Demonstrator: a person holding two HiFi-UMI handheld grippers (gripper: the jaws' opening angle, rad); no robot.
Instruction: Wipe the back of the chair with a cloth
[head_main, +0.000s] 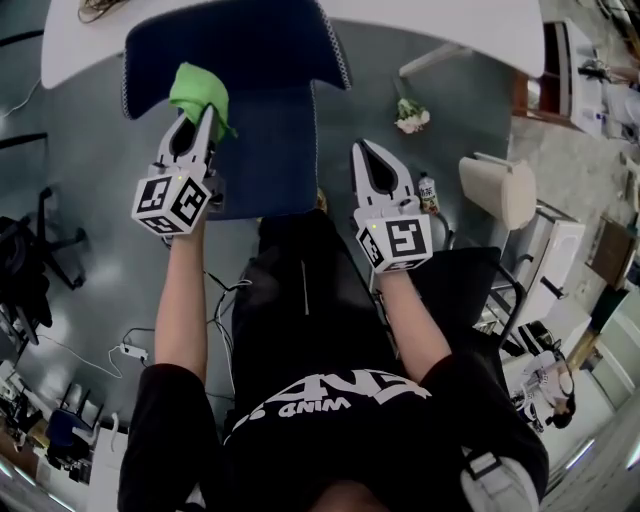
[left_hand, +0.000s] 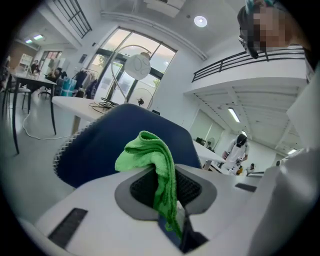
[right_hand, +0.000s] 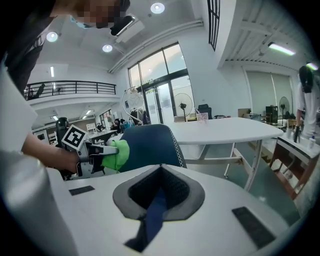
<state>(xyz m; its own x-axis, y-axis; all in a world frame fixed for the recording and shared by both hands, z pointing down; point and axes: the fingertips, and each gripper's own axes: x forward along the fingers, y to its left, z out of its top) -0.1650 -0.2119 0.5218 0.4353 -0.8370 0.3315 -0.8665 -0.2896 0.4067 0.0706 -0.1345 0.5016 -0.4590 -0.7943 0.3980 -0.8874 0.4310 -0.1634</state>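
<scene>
A dark blue chair stands in front of me, its backrest (head_main: 240, 45) wide at the top with a white dotted edge, also in the left gripper view (left_hand: 107, 135) and the right gripper view (right_hand: 150, 145). My left gripper (head_main: 207, 112) is shut on a bright green cloth (head_main: 197, 92), which bunches out past the jaws (left_hand: 150, 157) and rests against the upper left of the backrest. From the right gripper's camera the cloth (right_hand: 118, 154) shows at the chair's left side. My right gripper (head_main: 366, 152) is shut with nothing held, just right of the chair's back.
A white table (head_main: 430, 20) lies beyond the chair, one leg (head_main: 435, 58) slanting down. On the grey floor at right are a small flower bunch (head_main: 411, 116), a bottle (head_main: 428, 192) and a beige bin (head_main: 500, 188). Cables and a power strip (head_main: 132, 352) trail at left.
</scene>
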